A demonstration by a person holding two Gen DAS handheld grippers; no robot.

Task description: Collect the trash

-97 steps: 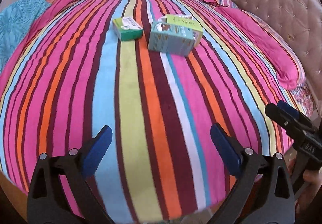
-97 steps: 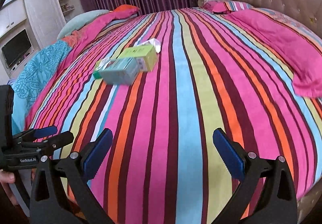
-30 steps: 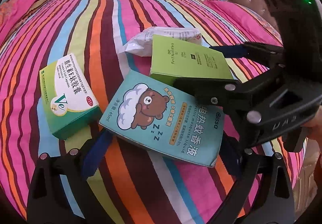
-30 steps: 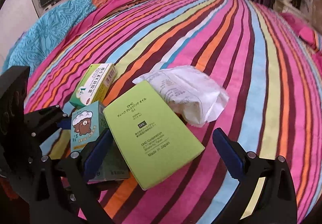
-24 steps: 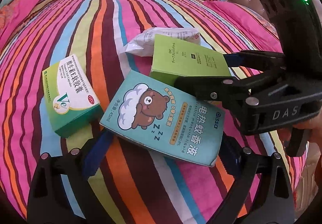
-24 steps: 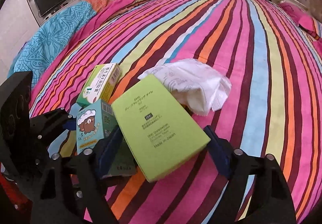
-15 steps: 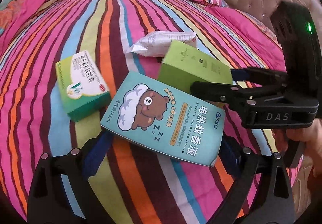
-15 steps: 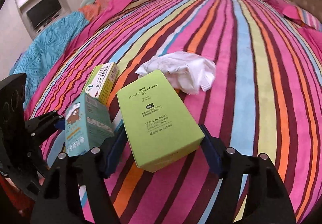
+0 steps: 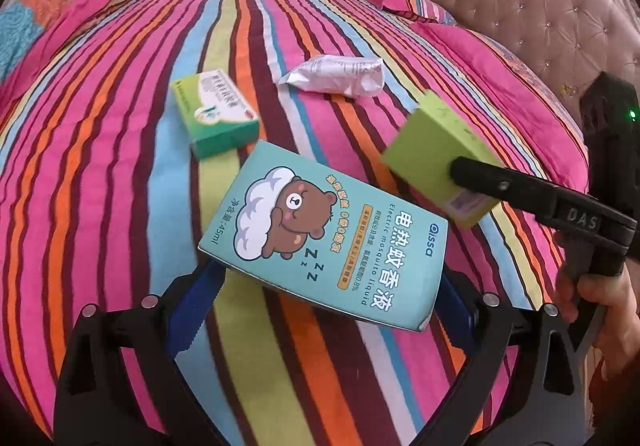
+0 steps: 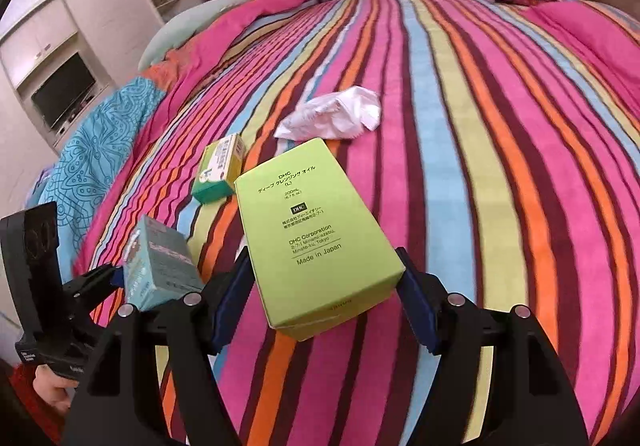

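Observation:
My left gripper (image 9: pixel 320 300) is shut on a teal bear-print box (image 9: pixel 324 242) and holds it above the striped bed. The teal box also shows in the right wrist view (image 10: pixel 160 266). My right gripper (image 10: pixel 324 294) is shut on a lime-green DHC box (image 10: pixel 312 230), also lifted; this box shows in the left wrist view (image 9: pixel 436 161). A small green-and-white box (image 9: pixel 216 119) (image 10: pixel 220 173) and a crumpled white wrapper (image 9: pixel 336 75) (image 10: pixel 332 117) lie on the bedspread beyond both grippers.
The striped bedspread (image 9: pixel 120 205) fills the view. A pink pillow (image 9: pixel 500 85) and a tufted headboard (image 9: pixel 540 13) are at the right. A blue and pink duvet (image 10: pixel 100 149) is piled at the left, with a white cabinet and TV (image 10: pixel 64 93) behind.
Both grippers closed on their boxes and lifted them off the bed, pulling back. The small green box and the wrapper stayed in place.

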